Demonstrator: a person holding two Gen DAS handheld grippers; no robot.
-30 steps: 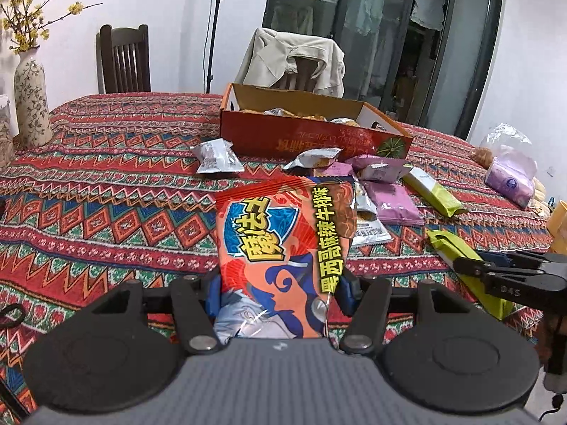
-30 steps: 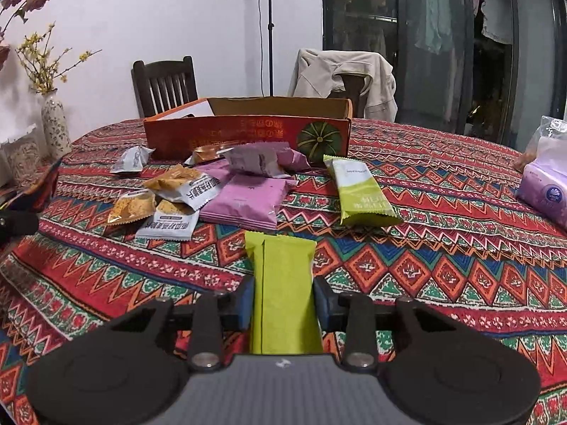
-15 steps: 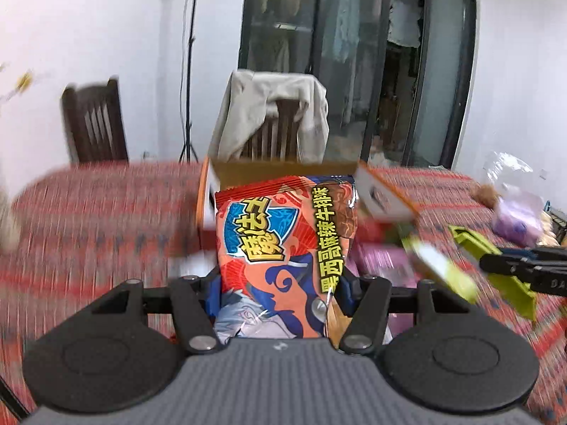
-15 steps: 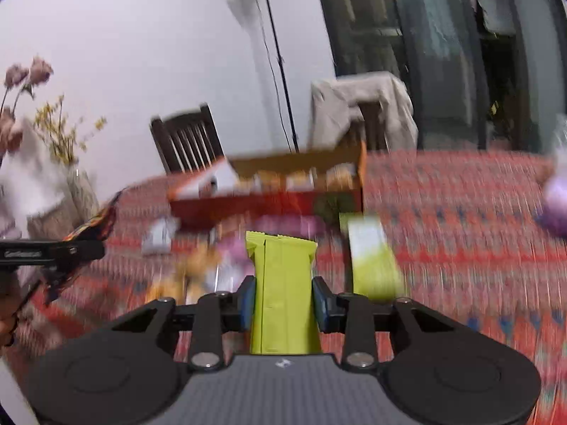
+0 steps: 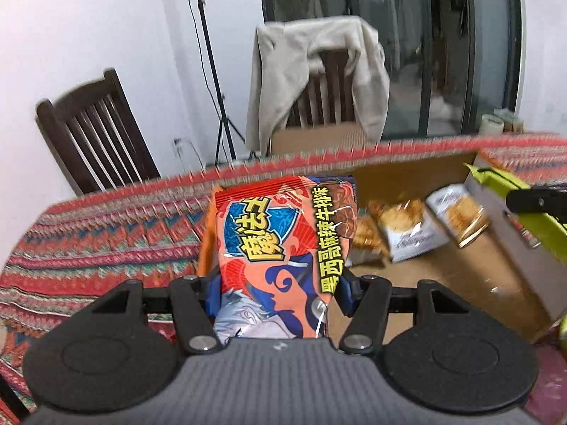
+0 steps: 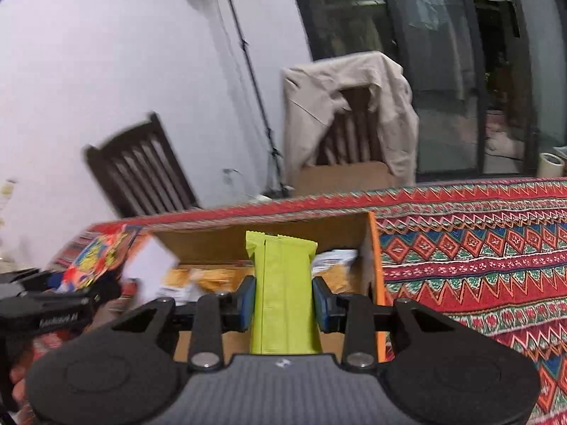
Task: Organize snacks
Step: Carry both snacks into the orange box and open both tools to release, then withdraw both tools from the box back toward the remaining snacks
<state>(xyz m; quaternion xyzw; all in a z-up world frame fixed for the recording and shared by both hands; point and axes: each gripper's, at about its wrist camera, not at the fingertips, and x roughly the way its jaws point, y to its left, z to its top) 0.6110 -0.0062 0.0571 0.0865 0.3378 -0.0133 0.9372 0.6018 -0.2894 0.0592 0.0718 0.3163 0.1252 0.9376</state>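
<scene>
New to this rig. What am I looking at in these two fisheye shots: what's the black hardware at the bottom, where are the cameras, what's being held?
There is no robot here. A person holds a two-finger gripper in each hand, and each gripper carries a fisheye camera that looks forward along its fingers. The black hardware at the bottom of each picture is that gripper's own body.

In the left wrist view, the left gripper is shut on an orange snack bag. In the right wrist view, the right gripper is shut on a lime-green packet.

Both hang over an open cardboard box that sits on a table with a patterned red cloth. Small snack packs already lie inside the box. Each gripper also shows at the edge of the other's view. Behind the table stand two wooden chairs, one draped with a beige jacket.
</scene>
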